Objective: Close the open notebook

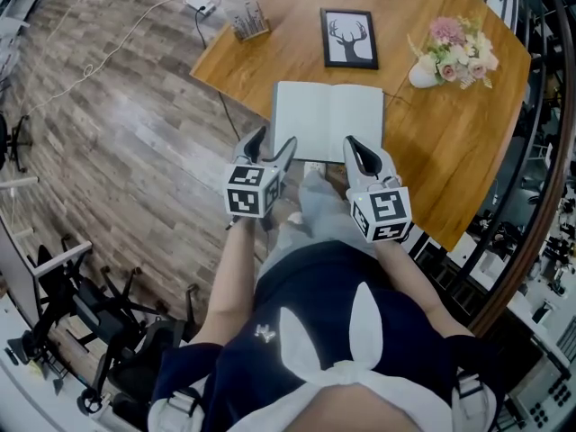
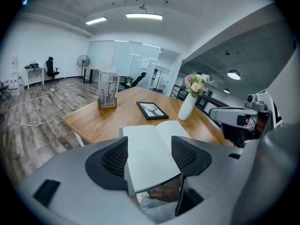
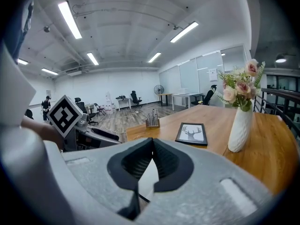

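Notebook (image 1: 328, 120) lies open and flat on the desk (image 1: 423, 151), at the desk's near edge. Both pages are blank white, and the spine runs away from the person. Not yet closed.

Left tongs (image 1: 273, 147): at the notebook's near-left corner, pointing down and forward. The jaws are spread wide. In the left gripper view the notebook's left page (image 2: 150, 149) fills the gap between them, and neither pad presses on it. Whether the tongs (image 2: 149, 156) touch the paper at all cannot be told.

Right tongs (image 1: 360, 151): at the notebook's near edge, on the right-page side, just beside it. In the right gripper view the jaws are pressed together at the tips (image 3: 151, 142) with nothing pinched. A white sliver of the notebook (image 3: 147, 182) shows through the slot below them.

The marker cube of the left tongs (image 1: 249, 190) and that of the right tongs (image 1: 382, 214) sit nearer the person than the notebook, one to each side.

Beyond the notebook's far edge, near the spine line, a black picture frame (image 1: 349, 39) with a deer-head print lies flat. To the far right of the notebook stands a white vase of pink and white flowers (image 1: 450, 57), well apart from it. To the far left, near the desk corner, is a small holder (image 1: 250, 21); its contents are too small to tell.

Left of the notebook, off the desk, is a wood-plank floor (image 1: 135, 151) with a white cable (image 1: 117, 43) trailing across it.
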Tool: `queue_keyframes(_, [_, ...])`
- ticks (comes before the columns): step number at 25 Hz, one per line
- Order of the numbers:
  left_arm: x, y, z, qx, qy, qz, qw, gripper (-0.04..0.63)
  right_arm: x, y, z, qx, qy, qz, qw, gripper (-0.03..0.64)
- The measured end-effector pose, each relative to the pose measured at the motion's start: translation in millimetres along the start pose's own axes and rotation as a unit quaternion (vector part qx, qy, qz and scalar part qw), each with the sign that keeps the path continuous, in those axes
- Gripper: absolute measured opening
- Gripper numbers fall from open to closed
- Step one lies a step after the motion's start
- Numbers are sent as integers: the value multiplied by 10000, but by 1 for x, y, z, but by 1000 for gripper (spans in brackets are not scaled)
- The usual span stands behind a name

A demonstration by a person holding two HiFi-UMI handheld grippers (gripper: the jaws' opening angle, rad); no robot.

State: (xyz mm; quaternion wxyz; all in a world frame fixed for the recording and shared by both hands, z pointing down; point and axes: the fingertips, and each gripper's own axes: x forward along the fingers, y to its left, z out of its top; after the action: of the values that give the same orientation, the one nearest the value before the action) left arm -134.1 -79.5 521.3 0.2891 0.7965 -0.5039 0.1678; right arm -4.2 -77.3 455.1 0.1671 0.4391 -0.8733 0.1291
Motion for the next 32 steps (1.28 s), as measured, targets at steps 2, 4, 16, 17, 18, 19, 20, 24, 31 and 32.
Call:
queue_keyframes(2, [5,3,-6,-71,86,-26,9999,284,3,-1,-2,16,37,8,10000,-2])
queue_keyframes(4, [9,7,-13,-139,183,-31,9997,285,5,-3,-5,30,72,16,10000,-2])
queue_keyframes(16, [38,30,-50,-662,669,-110,9955,285,19,-9,-16,115,276,119,9995,-2])
queue_keyframes(17, [41,33,-53,-745,690,-140,9947,285,20,-8,-17,110,286,136,9994,-2])
queue_keyframes(18, [43,35,-55,-838,707,-176,9938,285,22,-8,-17,106,296,153,9994,-2])
queue_keyframes(19, [45,38,-58,-934,728,-219,9927,285,23,-7,-18,104,310,168,9993,-2])
queue_keyframes(20, [47,40,-61,-1026,759,-266,9915,285,23,-7,-19,103,324,180,9993,-2])
queue_keyframes(24, [54,44,-76,-1253,913,-385,9872,285,25,-7,-23,105,357,208,9991,-2])
queue_keyframes(31, [64,50,-92,-1841,956,-657,9760,285,30,-12,-29,68,482,220,9986,-2])
queue_keyframes(32, [65,51,-94,-1916,955,-689,9744,285,31,-12,-29,63,494,224,9985,-2])
